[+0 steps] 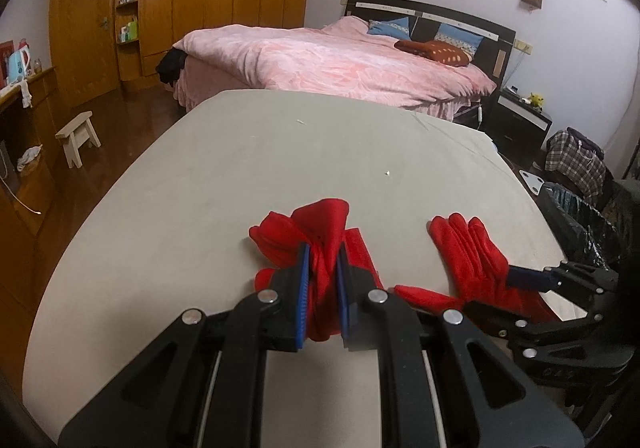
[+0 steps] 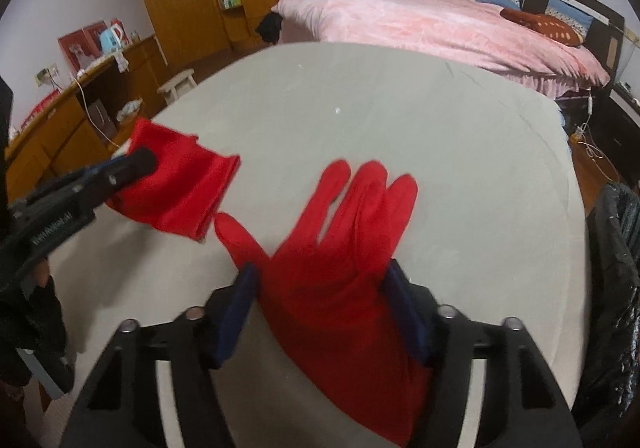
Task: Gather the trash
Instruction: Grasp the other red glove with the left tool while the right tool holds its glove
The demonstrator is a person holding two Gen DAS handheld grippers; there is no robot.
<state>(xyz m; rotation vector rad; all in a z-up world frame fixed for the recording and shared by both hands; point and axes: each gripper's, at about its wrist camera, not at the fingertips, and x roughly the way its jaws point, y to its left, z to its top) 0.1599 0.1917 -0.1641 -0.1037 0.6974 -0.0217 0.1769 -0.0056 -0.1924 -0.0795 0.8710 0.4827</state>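
Left wrist view: the left gripper [image 1: 323,288] has one bunched red glove [image 1: 316,244] pinched near the table's [image 1: 240,167] front edge, ready to lift; right wrist view: the right gripper [image 2: 320,308] straddles the flat glove [image 2: 340,248], not clearly clamped, with the bin bag [image 2: 612,268] off the right edge.

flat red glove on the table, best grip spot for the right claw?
Grip the flat red glove across its palm and cuff, coming from the cuff end, along the table. The fingers splay away from the right claw, so the broad palm offers most fabric. Its pads already flank the palm, apparently not yet pinched. The left claw holds the bunched glove.
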